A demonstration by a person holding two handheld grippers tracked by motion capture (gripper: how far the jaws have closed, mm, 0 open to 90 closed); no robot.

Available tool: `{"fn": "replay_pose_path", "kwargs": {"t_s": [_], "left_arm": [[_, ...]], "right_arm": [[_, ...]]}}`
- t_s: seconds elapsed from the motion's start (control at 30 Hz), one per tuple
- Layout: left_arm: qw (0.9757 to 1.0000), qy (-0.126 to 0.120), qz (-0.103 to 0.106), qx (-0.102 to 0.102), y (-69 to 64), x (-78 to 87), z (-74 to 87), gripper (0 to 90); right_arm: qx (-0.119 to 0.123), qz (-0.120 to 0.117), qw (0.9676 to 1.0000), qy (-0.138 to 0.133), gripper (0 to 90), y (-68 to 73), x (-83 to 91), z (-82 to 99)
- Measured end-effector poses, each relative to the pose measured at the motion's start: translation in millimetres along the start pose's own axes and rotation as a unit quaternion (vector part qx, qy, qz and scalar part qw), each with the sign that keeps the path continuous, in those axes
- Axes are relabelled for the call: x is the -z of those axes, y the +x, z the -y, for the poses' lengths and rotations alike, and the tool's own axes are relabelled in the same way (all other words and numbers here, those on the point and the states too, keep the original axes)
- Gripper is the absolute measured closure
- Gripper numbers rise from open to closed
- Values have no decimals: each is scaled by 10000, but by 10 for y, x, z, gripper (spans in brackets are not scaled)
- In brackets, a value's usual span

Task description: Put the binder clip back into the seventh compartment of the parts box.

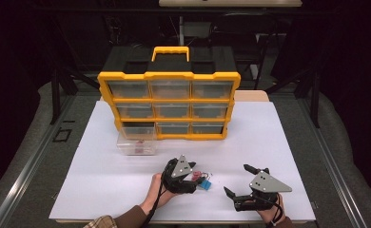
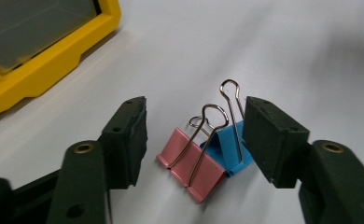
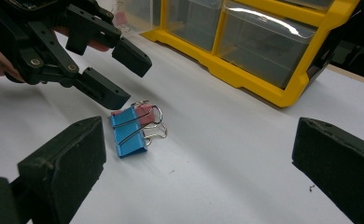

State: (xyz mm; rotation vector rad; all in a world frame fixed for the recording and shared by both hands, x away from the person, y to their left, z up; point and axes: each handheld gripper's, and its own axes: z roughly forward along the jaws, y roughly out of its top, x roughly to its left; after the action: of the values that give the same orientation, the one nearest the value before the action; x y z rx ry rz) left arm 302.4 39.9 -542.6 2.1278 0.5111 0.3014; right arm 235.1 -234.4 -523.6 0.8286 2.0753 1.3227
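Left gripper jaws partly hide blue clip behind pink clip.

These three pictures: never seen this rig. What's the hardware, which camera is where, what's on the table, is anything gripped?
There is no robot arm. A person holds a hand-held two-jaw gripper in each hand: the left gripper and the right gripper.

The high view looks down on the white table from above the person's side. The other two cameras ride on the grippers and look along their black jaws.

On the table stand a yellow drawer organizer, with one clear drawer pulled out in front of it, and two binder clips lying together, a pink clip and a blue clip.

Nothing is gripped. The left gripper's jaws straddle both clips with gaps at the pads. The right gripper is open over bare table.
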Motion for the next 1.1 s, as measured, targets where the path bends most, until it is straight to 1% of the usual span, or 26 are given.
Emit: {"fn": "replay_pose_path", "kwargs": {"t_s": [0.03,0.1,0.13,0.17,0.23,0.27,0.33,0.37,0.4,0.47,0.5,0.53,0.67,0.73,0.93,1.1], "left_arm": [[10000,18,0,-24,-2,-7,-2,429],[10000,-8,26,7,-10,-22,-4,457],[10000,-6,32,-9,-12,-28,-5,467],[10000,-26,28,-17,-15,-35,-8,492],[10000,-47,57,-24,-16,-52,-14,499],[10000,-53,83,-9,-20,-65,-14,526],[9999,-44,97,-21,-23,-82,-13,538],[9999,-43,96,-21,-21,-87,-12,578],[9999,-55,111,4,-18,-91,-10,578],[9999,-56,140,-2,-9,-102,-8,605],[9998,-48,170,25,-10,-108,-5,639],[9998,-32,184,-9,-6,-112,-4,639],[9997,-12,223,8,-5,-132,7,680],[9997,-9,259,26,-1,-137,12,722],[9995,2,318,21,13,-132,16,743],[9994,-49,336,45,34,-109,16,763]], "right_arm": [[-2,1,10000,0,22,-1,0,0],[4,2,10000,0,22,-2,-1,0],[4,-2,10000,-1,22,-2,-1,0],[7,-3,10000,1,22,-2,-2,0],[6,0,10000,-2,22,-3,-2,0],[0,-1,10000,3,22,-3,-2,0],[4,-1,10000,2,22,-3,-2,0],[-10,5,10000,3,22,-2,1,1],[-10,5,10000,3,22,-2,1,1],[-22,5,10000,3,22,-3,2,2],[-22,5,10000,2,22,-3,2,1],[-22,5,10000,2,22,-3,2,1],[-4,5,10000,1,22,-6,5,0],[-5,10,10000,-5,22,-5,6,0],[0,9,10000,0,22,-5,9,-1],[-23,11,10000,1,22,-3,13,0]]}}
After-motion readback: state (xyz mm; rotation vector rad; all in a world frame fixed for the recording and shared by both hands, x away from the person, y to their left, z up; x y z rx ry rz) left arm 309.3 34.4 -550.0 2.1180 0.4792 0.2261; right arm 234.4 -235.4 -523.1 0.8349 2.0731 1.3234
